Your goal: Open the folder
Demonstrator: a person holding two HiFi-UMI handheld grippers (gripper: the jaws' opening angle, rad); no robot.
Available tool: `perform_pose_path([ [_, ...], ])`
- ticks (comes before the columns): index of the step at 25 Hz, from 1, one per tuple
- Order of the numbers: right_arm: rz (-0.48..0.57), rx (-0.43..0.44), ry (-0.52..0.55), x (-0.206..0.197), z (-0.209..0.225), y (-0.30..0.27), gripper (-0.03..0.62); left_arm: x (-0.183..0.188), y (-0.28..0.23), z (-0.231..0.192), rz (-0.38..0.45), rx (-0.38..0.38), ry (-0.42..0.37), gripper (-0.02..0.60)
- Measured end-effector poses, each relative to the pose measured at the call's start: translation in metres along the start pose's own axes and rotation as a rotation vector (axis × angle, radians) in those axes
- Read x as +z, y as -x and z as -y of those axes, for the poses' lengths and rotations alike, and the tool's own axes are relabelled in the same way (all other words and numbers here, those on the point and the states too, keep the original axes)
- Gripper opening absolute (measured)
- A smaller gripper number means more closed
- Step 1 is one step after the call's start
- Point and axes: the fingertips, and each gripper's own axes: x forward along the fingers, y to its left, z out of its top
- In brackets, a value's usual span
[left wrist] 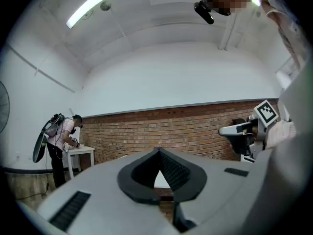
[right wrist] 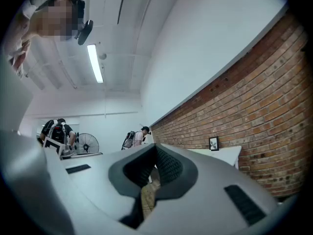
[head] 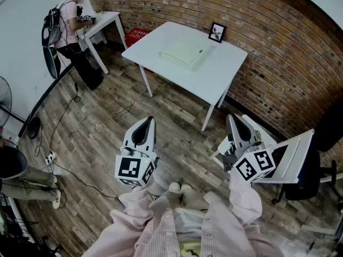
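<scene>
The folder (head: 185, 55) lies flat and closed near the middle of the white worktop (head: 217, 76), straight ahead at twelve o'clock from the person with the tongs. It is pale cream, its long side running along the worktop. A small black picture frame (head: 217, 32) stands on the worktop at one o'clock from the folder, close to the brick wall (head: 278, 52).

Both tongs are held out over the wooden floor (head: 107, 127), well short of the worktop. The left tongs (head: 147, 122) are closed with nothing between them, tips pointing towards twelve o'clock. The right tongs (head: 232, 118) are closed and empty too, just in front of a white chair (head: 295, 154) that sits at three o'clock.

A red box (head: 138, 35) sits on the floor behind the worktop's far corner, at eleven o'clock. Further off at ten o'clock, another person (head: 68, 20) with a backpack bends over a second worktop (head: 104, 21). Cables (head: 64, 116) trail across the floor at nine o'clock.
</scene>
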Motion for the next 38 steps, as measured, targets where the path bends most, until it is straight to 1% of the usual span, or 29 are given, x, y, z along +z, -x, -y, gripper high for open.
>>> perform_pose_path([
  [7,-0.010,0.002,-0.005,-0.003,0.000,0.002,0.002,-0.002,0.002,0.003,-0.004,-0.001,0.015,-0.006],
  [12,-0.024,0.004,0.038,-0.007,0.001,0.007,0.002,-0.006,0.005,0.010,-0.004,0.001,0.042,-0.006],
  [14,-0.018,0.013,0.031,-0.008,0.002,0.008,0.002,-0.008,0.006,0.011,-0.007,0.005,0.050,-0.006],
  [18,-0.001,0.042,-0.022,-0.010,0.008,0.010,0.002,-0.011,0.005,0.015,-0.012,0.025,0.052,-0.006],
  [22,-0.025,0.009,-0.016,-0.015,0.021,0.008,0.002,-0.012,0.006,0.013,-0.004,0.065,0.047,-0.005],
  [24,-0.037,0.007,-0.016,-0.017,0.026,0.006,0.005,-0.011,0.006,0.012,0.000,0.076,0.056,0.024],
  [26,-0.040,0.004,-0.022,-0.019,0.030,0.002,0.005,-0.011,0.004,0.010,-0.001,0.078,0.068,0.066],
  [28,-0.043,0.001,-0.029,-0.021,0.033,0.000,0.030,-0.013,0.002,0.007,-0.005,0.085,0.074,0.087],
  [29,-0.043,0.003,-0.041,-0.022,0.034,-0.001,0.053,-0.014,0.002,0.006,-0.005,0.089,0.076,0.095],
  [32,-0.046,0.006,-0.072,-0.026,0.037,-0.007,0.078,-0.017,-0.002,0.002,-0.008,0.097,0.077,0.110],
  [35,-0.050,-0.003,-0.067,-0.028,0.043,-0.017,0.101,-0.021,-0.010,-0.005,-0.015,0.104,0.079,0.118],
  [38,-0.055,-0.017,-0.066,-0.030,0.050,-0.028,0.109,-0.025,-0.019,-0.013,-0.023,0.113,0.089,0.124],
])
